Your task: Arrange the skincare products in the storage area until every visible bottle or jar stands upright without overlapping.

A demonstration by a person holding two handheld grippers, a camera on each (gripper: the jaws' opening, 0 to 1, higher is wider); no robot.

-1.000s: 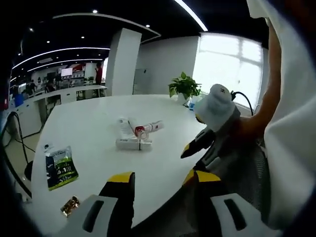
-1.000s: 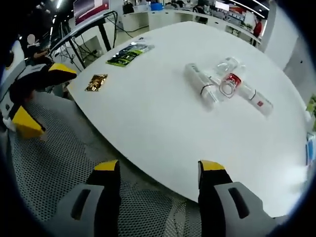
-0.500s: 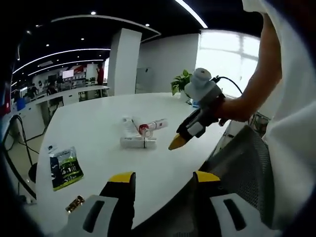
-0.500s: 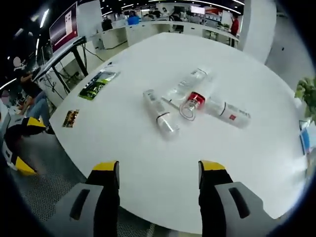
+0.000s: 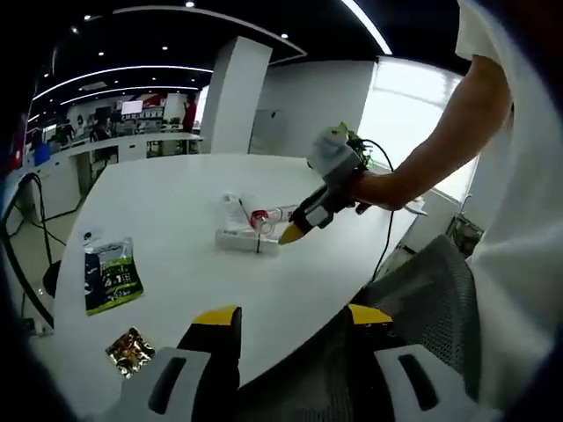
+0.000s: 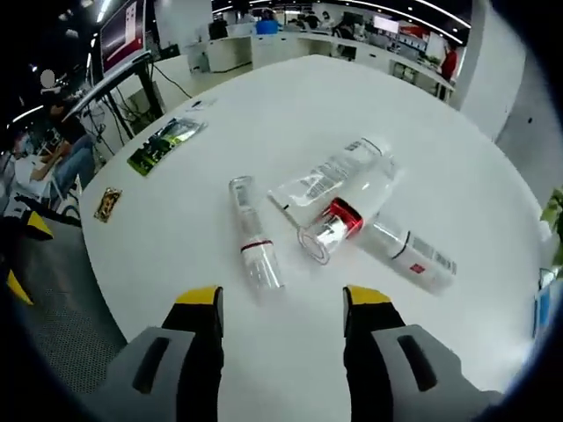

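A: Start with the right gripper [image 6: 281, 303]. How are the jaws?

B: Spread apart with nothing between them, hanging over the white table [image 6: 176, 202]. In the left gripper view the same tool [image 5: 290, 233] comes in from the right, its yellow tips just beside the pile of products, a hand [image 5: 378, 189] behind it.

A: And the left gripper [image 5: 286, 321]?

B: Also parted and holding nothing, low by the table's near edge, with a grey mesh chair [image 5: 413, 299] to its right.

A: Where are the skincare products?

B: All lying on their sides, none upright. Just ahead of the right jaws is a clear tube with a red band [image 6: 252, 246]. Beside it a small clear bottle with a red collar [image 6: 330, 230] rests against a flat white tube [image 6: 330, 176] and touches a long clear bottle with a red mark [image 6: 409, 253]. From the left gripper they read as one small cluster mid-table.

A: Anything else on the table?

B: A green packet [image 5: 110, 286] and a small gold-wrapped item [image 5: 129, 350] near the left gripper's side, well apart from the bottles.
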